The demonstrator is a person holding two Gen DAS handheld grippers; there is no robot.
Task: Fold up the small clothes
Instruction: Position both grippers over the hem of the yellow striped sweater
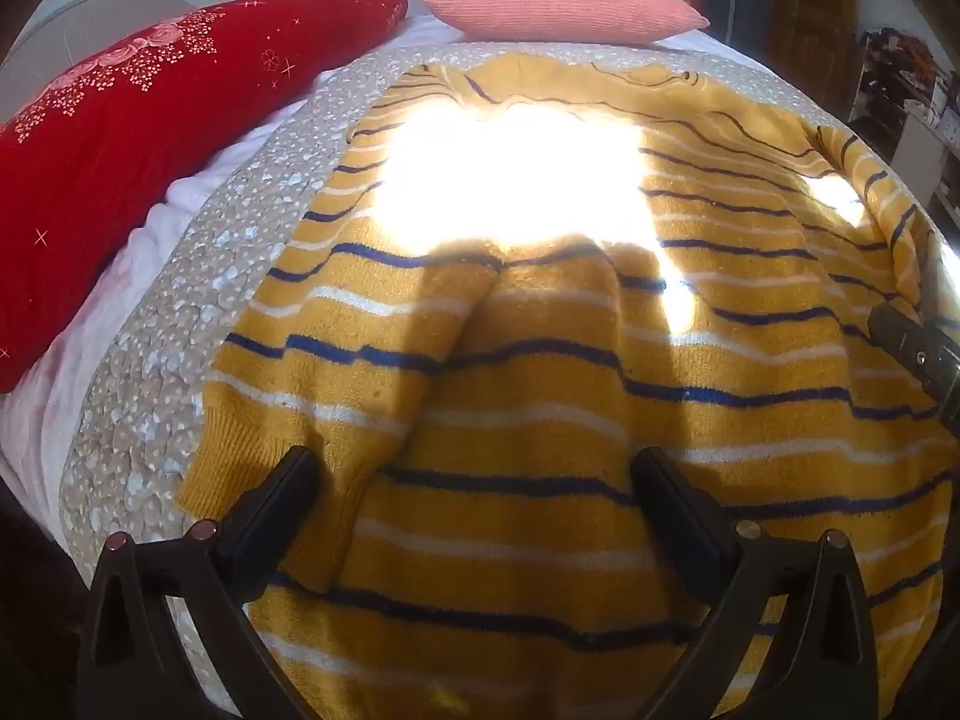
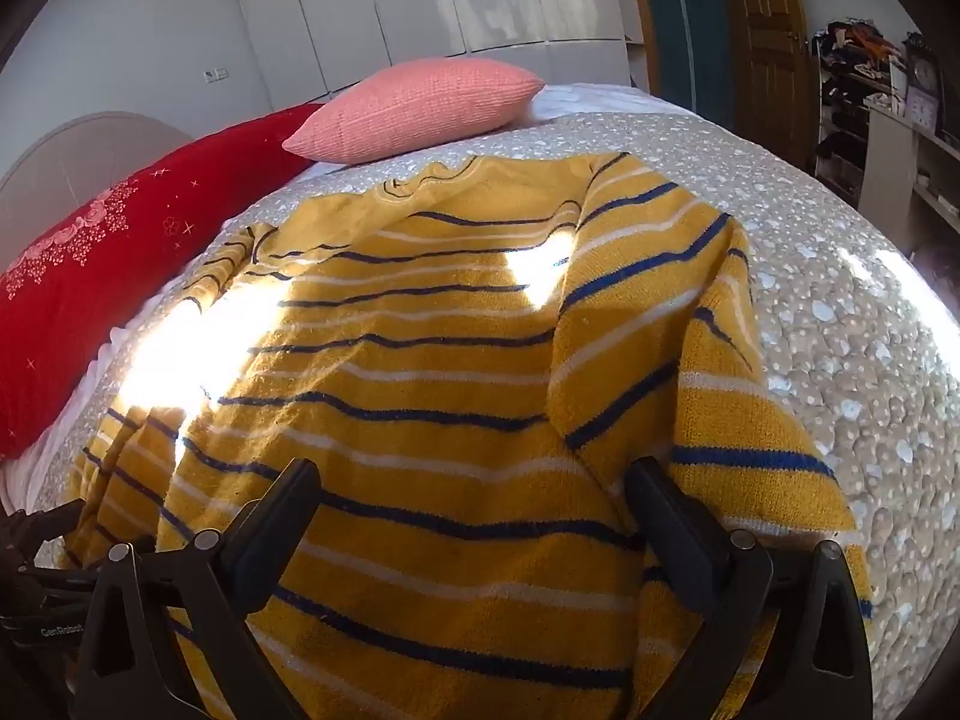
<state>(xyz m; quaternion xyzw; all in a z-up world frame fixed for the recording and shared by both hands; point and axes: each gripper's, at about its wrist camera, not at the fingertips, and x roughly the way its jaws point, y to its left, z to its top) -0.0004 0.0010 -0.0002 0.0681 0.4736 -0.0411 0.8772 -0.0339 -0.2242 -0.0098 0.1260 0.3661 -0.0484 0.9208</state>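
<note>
The left gripper (image 1: 474, 480), black with two plastic fingers, is tilted steeply downward over the near part of a mustard-yellow knitted sweater with navy and white stripes (image 1: 540, 360), its jaws spread wide with nothing clamped between them. The right gripper (image 2: 474, 480) tilts down less steeply over the same sweater, jaws equally wide and empty, its right finger just above the folded-in sleeve. Part of the right gripper shows at the sweater's right edge in the left wrist view. The sweater lies spread on a beige quilted bedspread with pale spots (image 2: 840, 330), both sleeves folded in over the body and the neckline at the far end. Bare bedspread borders the sweater on its left, right and far sides. A bright patch of sunlight washes out the sweater's upper middle. Beyond the neckline sits a pink ribbed cushion (image 2: 414, 108); left of the sweater lies a long red pillow with a floral print (image 1: 150, 150).
</note>
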